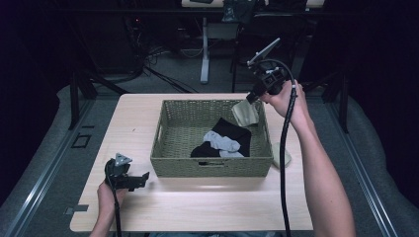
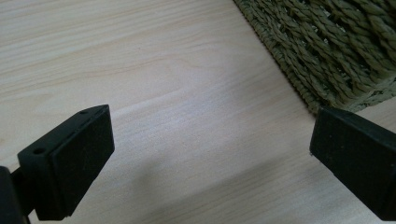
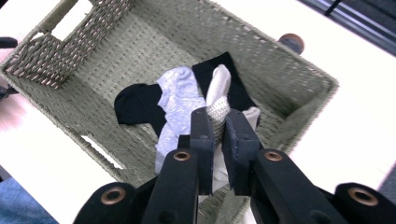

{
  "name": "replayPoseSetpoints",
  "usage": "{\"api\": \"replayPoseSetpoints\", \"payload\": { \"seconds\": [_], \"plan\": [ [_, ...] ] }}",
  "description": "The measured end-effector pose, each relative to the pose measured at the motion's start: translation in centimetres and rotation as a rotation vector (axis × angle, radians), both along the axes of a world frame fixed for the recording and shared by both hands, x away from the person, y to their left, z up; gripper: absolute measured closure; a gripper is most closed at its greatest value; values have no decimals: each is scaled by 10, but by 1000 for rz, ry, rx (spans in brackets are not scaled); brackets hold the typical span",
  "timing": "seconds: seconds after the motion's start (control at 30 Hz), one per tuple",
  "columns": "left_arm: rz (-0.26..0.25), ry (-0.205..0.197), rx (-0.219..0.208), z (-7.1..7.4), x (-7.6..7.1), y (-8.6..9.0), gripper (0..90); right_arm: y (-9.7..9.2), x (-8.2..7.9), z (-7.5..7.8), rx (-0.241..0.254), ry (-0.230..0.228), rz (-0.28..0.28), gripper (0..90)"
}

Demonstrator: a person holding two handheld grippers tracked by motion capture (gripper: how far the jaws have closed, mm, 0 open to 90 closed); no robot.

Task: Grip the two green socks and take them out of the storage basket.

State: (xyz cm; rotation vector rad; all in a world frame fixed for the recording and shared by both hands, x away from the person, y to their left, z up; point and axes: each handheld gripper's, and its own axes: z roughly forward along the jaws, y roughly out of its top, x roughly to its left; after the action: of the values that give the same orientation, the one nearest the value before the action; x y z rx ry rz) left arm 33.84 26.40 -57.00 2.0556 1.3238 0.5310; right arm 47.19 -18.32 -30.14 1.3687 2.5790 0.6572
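Black jaws of the right gripper [image 3: 218, 135] were pinched shut on a pale sock [image 3: 218, 109], held above the woven basket [image 1: 168, 148] at its far right corner. Inside lay black socks [image 1: 232, 131] and a grey sock [image 1: 221, 142]; another pale sock [image 1: 285, 155] waited on the table [image 1: 207, 207]. The left gripper [image 1: 143, 178] rested open, holding nothing, so the sorting looked partly done.

Hidden and cut-off parts

The basket [image 1: 211, 167] wall hides most of a pale sock [image 1: 285, 155] at the table's right edge.
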Motion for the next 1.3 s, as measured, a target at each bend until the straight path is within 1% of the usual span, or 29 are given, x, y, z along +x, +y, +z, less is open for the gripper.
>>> {"api": "replayPoseSetpoints", "payload": {
  "seconds": [0.13, 0.37, 0.5, 0.53, 0.6, 0.73, 0.83, 0.93, 1.03, 1.07, 1.13, 1.17, 1.23, 1.3],
  "plan": [
    [-1, -6, 1, 1, 0, -1, 0, -13, -5, 12, -7, -21, -20, 832],
    [3, -5, -2, 1, 0, 0, 0, -39, -19, 32, 11, -75, -63, 832],
    [3, -6, 2, 1, -1, 0, 0, -52, -26, 38, 6, -93, -85, 832],
    [3, -7, 2, 1, -1, 0, 0, -54, -27, 39, 5, -90, -93, 832],
    [3, -6, 4, 1, -1, 0, 0, -59, -30, 39, -8, -97, -104, 832],
    [4, -6, 3, 1, -1, 0, 0, -69, -35, 38, -29, -103, -129, 832],
    [2, -7, 3, 1, -1, 1, 0, -78, -38, 37, -23, -117, -146, 832],
    [10, -5, 0, 1, -1, 1, 0, -85, -40, 33, -24, -113, -164, 832],
    [12, -8, -1, 1, -1, 1, 0, -93, -41, 25, -24, -102, -179, 832],
    [11, -8, -1, 1, -1, 1, 0, -98, -40, 21, -34, -95, -185, 832],
    [11, -7, 0, 1, 0, 1, 0, -105, -39, 13, -19, -84, -200, 832],
    [9, -4, 0, 1, 0, 2, 0, -108, -38, 9, -31, -76, -208, 832],
    [11, -5, -3, 1, 0, 2, 0, -115, -37, 2, -20, -67, -224, 832],
    [10, -5, -2, 1, 0, 2, 0, -119, -36, -7, -27, -52, -233, 832]
  ]
}}
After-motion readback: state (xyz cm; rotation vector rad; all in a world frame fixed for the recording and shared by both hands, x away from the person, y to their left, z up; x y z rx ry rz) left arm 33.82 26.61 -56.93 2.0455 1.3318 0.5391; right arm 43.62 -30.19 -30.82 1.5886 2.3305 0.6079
